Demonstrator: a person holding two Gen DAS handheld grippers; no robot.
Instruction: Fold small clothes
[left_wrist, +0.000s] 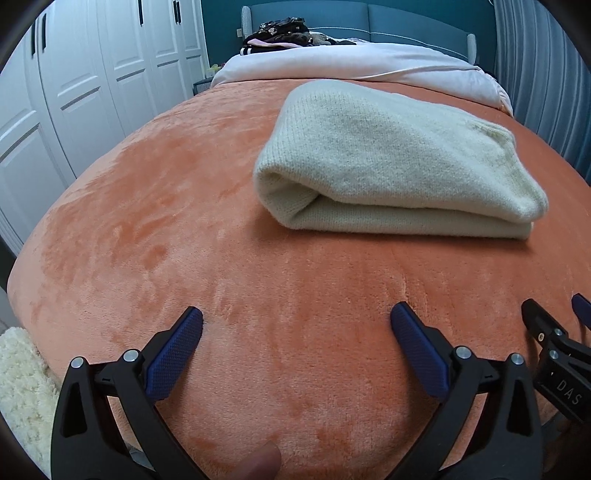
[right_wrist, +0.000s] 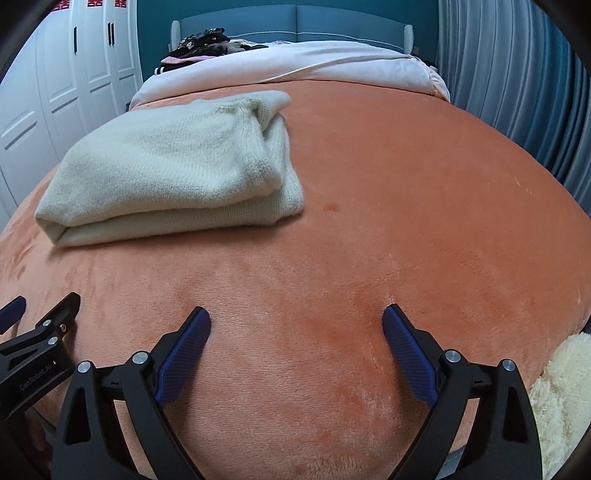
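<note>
My left gripper (left_wrist: 295, 325) has its 2 blue pads spread wide with nothing between them, hovering over the orange blanket (left_wrist: 147, 221). My right gripper (right_wrist: 295, 325) is just as wide and just as empty, close beside the left one. The cream knitted sweater (left_wrist: 391, 162) lies folded in a thick bundle further up the bed, well apart from both. I judge the loose top layer could slide or unroll if I nudge it, since the knit looks soft and bulky. Readable writing: "DAS" on the right gripper's body, "GenRobot AI" or similar on the left's.
</note>
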